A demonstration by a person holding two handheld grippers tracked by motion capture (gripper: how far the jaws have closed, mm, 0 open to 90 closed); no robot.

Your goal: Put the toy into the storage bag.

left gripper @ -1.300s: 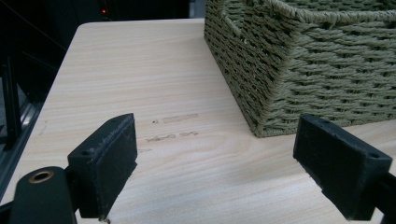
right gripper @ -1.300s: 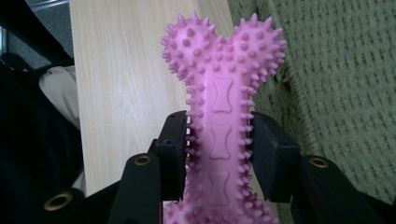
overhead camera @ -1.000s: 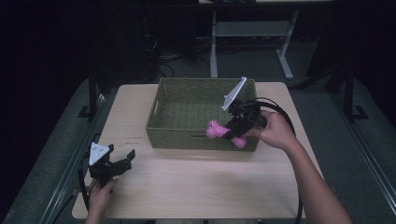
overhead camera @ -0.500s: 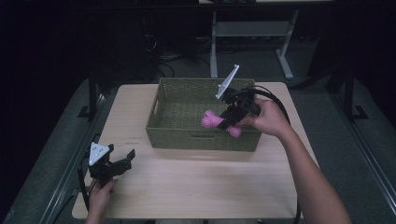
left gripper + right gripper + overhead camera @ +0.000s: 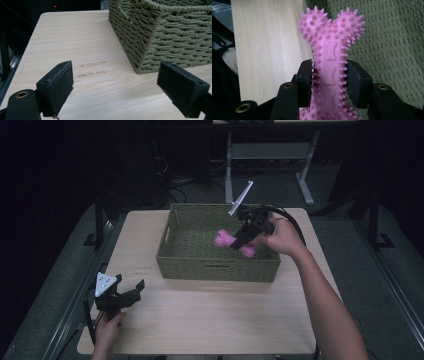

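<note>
A pink spiky bone-shaped toy hangs over the inside of a green woven basket at the table's far middle. My right gripper is shut on the toy's shaft, its knobbed end sticking out past the jaws. At the near left corner of the table my left gripper rests open, its jaws wide apart with only bare wood between them. The basket's corner stands just ahead of it to the right.
The light wooden table has free room in front of the basket and to its left. Faint scuff marks show on the wood ahead of the left gripper. Dark floor, cables and a metal frame lie beyond the far edge.
My right gripper has carried the pink toy up from the basket's front right corner and leftward, farther over the basket's inside. The left gripper has stayed put.
</note>
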